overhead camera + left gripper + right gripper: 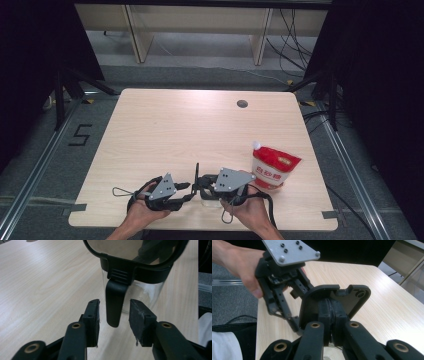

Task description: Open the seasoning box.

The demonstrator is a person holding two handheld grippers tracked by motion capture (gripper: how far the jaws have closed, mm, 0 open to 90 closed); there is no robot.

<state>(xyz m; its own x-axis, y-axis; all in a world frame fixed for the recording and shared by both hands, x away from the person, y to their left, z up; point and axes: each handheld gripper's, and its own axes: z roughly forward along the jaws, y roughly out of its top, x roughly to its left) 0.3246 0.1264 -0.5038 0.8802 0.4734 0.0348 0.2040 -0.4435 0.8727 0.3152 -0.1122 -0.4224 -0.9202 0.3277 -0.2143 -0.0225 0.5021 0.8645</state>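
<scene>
High view shows a red-and-white pouch with unreadable white characters, while near the table's front edge the clear, black-lidded jar has its lid pinched by the right gripper and its handle between the part-open, untouching left gripper.

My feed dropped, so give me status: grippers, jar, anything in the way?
Left gripper open, straddling jar's black handle. Right gripper shut on raised lid. Red pouch apart, nothing blocking.

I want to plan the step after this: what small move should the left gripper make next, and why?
Probably close the left gripper on the jar's black handle tab: the tab hangs between its pads with gaps on both sides, while the right gripper clamps the raised lid.
</scene>
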